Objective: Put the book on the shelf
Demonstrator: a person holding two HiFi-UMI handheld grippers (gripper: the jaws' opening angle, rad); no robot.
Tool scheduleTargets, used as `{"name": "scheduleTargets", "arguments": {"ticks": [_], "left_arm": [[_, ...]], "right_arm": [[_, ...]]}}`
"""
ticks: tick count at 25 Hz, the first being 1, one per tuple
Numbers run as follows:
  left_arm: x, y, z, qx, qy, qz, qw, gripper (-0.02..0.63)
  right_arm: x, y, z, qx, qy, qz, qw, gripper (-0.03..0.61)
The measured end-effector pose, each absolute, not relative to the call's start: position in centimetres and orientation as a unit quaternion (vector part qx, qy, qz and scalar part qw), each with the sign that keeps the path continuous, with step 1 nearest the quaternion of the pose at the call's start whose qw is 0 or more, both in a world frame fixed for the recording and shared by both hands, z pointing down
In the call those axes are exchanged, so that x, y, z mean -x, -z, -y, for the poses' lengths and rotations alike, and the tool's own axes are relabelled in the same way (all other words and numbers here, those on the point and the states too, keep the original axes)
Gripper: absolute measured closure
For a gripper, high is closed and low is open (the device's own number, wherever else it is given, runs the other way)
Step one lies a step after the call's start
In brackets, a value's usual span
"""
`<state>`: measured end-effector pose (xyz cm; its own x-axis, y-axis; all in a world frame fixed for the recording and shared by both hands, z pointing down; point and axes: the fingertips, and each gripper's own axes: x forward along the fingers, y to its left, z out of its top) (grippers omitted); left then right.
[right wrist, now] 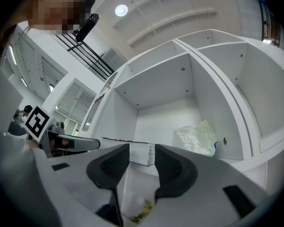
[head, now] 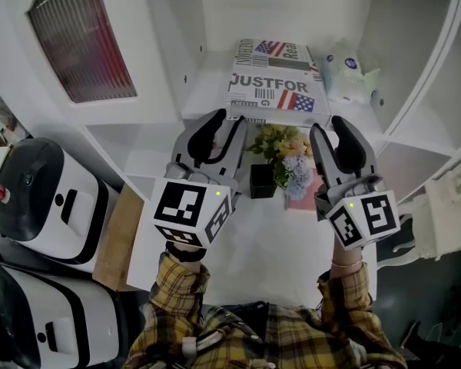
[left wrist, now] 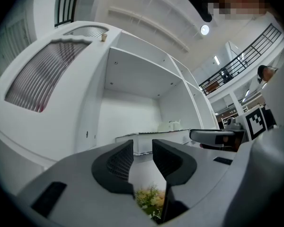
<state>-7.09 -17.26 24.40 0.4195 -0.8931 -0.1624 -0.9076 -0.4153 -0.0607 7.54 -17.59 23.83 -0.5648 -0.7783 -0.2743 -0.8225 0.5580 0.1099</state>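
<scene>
The book (head: 276,79), white with flag prints and bold lettering on its cover, lies flat on the floor of a white shelf compartment (head: 206,83). My left gripper (head: 221,129) hovers just below the book's near left corner, open, nothing between its jaws. Level with it, my right gripper (head: 329,126) is under the book's near right corner, also open and empty. In the left gripper view the book (left wrist: 151,138) shows as a pale slab beyond the left gripper (left wrist: 143,149). The right gripper view has the book's edge (right wrist: 138,154) past the right gripper (right wrist: 142,161).
A crumpled clear plastic packet (head: 349,71) sits to the right of the book in the same compartment. A small black pot of flowers (head: 273,164) stands on the white table (head: 261,244) between the grippers. White-and-black appliances (head: 46,198) stand at the left.
</scene>
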Motion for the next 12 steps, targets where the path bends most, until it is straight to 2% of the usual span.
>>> {"name": "scheduleTargets", "arguments": {"ticks": [12], "left_arm": [[5.8,-24.2,12.8,0.859,-0.063,-0.502,0.074,0.488]], "right_arm": [[-6.7,-24.7,12.6,0.415,-0.094,-0.899,0.099,0.415]]}}
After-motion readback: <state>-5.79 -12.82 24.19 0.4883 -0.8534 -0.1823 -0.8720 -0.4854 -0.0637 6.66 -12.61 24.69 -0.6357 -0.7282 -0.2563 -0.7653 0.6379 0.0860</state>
